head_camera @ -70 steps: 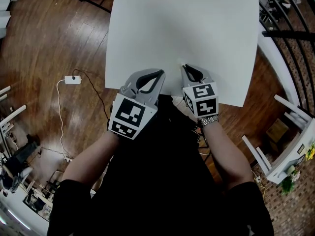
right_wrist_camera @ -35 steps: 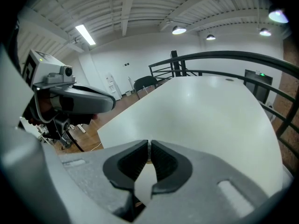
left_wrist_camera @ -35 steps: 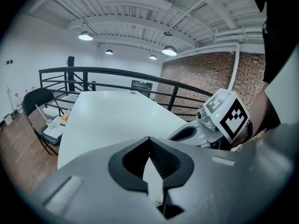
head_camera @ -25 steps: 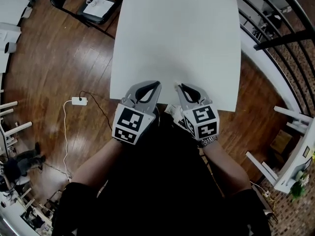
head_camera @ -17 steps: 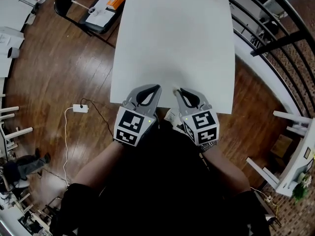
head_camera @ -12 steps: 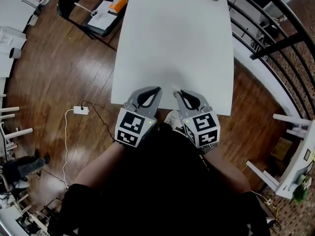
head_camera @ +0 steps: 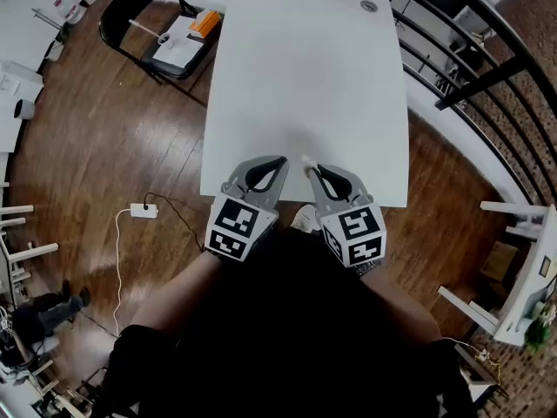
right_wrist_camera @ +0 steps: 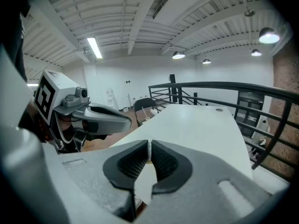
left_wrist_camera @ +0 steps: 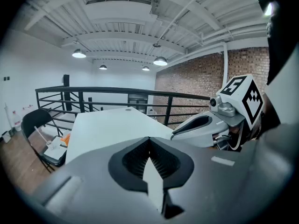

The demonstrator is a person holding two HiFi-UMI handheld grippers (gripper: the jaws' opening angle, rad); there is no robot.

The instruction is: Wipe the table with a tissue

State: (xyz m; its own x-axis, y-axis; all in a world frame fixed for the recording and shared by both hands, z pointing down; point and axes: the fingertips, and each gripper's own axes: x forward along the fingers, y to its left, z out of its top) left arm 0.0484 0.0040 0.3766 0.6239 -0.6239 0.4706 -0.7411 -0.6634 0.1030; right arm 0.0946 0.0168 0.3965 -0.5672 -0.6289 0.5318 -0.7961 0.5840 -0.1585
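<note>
Two grey plastic tongs, one per hand, held side by side at the near edge of 1 white rectangular table (head_camera: 305,77) w/ a smooth matt top. Left tongs (head_camera: 280,160): ribbed black pads pressed together, nothing btwn them. Right tongs (head_camera: 311,167): pinching 1 thin white tissue (head_camera: 305,159) at the tips, a sliver poking out just ahead, over the table's near edge. Tips of the 2 pairs angle toward each other, close but apart. Each carries 1 marker cube (head_camera: 233,227) w/ black-and-white square patterns.

Far ahead of the right tongs, at the table's far corner, 1 small round disc (head_camera: 369,6). Ahead and left of the left tongs, off the table, 1 black chair (head_camera: 108,14) w/ white papers (head_camera: 174,46) and 1 orange item (head_camera: 205,23) on the seat. Left of the left tongs, on the glossy wood-plank floor (head_camera: 87,129), 1 white plug block (head_camera: 142,210) w/ a thin cable. Right of the right tongs, black metal railing (head_camera: 477,83).
</note>
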